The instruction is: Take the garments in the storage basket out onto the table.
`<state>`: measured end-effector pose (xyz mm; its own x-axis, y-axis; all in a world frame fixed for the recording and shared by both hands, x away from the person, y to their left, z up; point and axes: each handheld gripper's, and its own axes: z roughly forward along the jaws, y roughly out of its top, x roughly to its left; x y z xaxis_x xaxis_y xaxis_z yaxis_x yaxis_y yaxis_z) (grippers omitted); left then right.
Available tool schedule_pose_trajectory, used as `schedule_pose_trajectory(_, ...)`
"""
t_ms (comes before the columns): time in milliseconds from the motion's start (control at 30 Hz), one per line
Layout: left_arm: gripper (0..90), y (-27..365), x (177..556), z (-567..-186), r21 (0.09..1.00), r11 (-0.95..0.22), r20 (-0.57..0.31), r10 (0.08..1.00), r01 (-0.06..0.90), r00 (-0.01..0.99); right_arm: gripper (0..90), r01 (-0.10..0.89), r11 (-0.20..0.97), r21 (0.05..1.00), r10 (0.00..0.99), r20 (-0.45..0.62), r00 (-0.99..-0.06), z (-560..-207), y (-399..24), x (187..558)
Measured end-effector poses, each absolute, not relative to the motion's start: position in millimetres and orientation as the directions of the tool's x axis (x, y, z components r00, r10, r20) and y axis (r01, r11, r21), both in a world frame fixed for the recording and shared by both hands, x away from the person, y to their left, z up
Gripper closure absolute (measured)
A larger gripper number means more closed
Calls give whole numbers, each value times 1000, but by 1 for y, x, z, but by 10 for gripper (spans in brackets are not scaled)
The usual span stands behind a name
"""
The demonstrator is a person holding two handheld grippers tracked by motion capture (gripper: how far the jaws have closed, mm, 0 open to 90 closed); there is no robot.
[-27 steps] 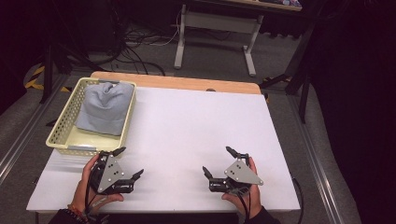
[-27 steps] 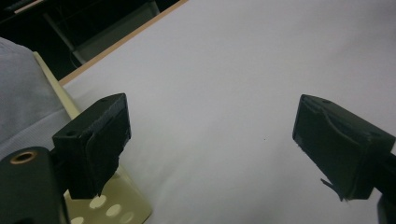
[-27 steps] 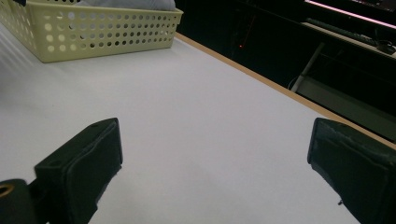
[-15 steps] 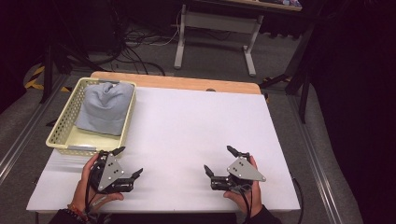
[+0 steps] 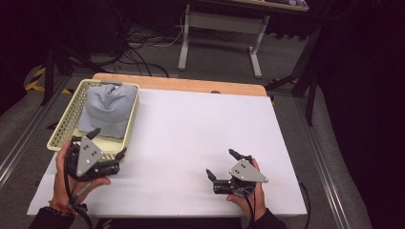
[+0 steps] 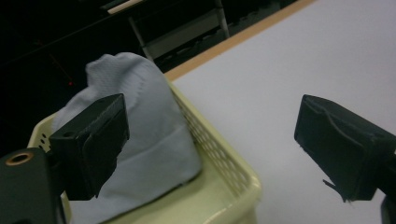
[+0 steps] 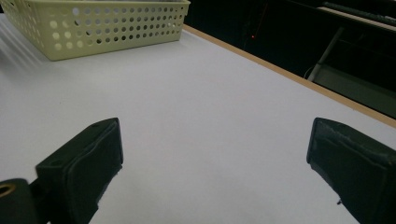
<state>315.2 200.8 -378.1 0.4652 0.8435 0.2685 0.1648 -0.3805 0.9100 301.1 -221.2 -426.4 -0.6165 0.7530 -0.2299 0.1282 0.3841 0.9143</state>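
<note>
A pale yellow perforated basket [image 5: 63, 128] stands at the table's left edge with a grey-blue cloth cap [image 5: 108, 109] lying in it. My left gripper [image 5: 110, 141] hovers at the basket's near corner, open, with nothing between its jaws. In the left gripper view the cap [image 6: 144, 126] and the basket's rim [image 6: 229, 175] lie just ahead of the open left gripper [image 6: 212, 135]. My right gripper [image 5: 220, 162] rests low over the white table [image 5: 200, 119] at the front right, open and empty. The right gripper view has the open right gripper [image 7: 215, 158] over bare tabletop, with the basket [image 7: 102, 23] far off.
A wooden strip [image 5: 191, 86] runs along the table's far edge. Beyond it stand a white desk frame [image 5: 219, 28] and cables on the dark floor. Metal rails [image 5: 24, 138] flank the table on both sides.
My left gripper has moved forward and to the left, up to the basket's near corner. The right gripper has stayed where it was. Both remain open.
</note>
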Motion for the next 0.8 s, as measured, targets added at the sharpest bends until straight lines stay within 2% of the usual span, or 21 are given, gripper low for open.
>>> schedule_pose_trajectory(133,85,215,361,-362,896,-374,233,856,241,461,44,135,397,908,749,-236,-619,-429,-221,302)
schedule_pose_trajectory(233,71,222,397,-362,865,-367,175,859,341,480,44,137,412,901,742,-244,-625,-431,-220,302)
schedule_pose_trajectory(300,68,224,410,-363,857,-359,153,862,369,483,44,142,417,898,739,-244,-628,-433,-220,303)
schedule_pose_trajectory(333,67,225,427,-366,839,-367,156,870,402,468,44,150,427,891,734,-245,-633,-435,-220,304)
schedule_pose_trajectory(533,60,226,469,-377,783,-371,147,890,499,431,44,163,427,890,736,-236,-635,-437,-221,304)
schedule_pose_trajectory(633,45,223,479,-382,761,-380,129,882,525,453,46,164,429,888,731,-234,-641,-438,-221,304)
schedule_pose_trajectory(667,47,217,486,-386,747,-403,150,877,528,456,46,160,435,886,728,-241,-642,-438,-220,304)
schedule_pose_trajectory(733,68,211,492,-387,732,-432,183,869,527,459,46,160,441,883,726,-246,-643,-439,-219,303)
schedule_pose_trajectory(800,148,208,494,-388,723,-439,190,869,533,457,47,160,446,881,722,-248,-645,-439,-219,303)
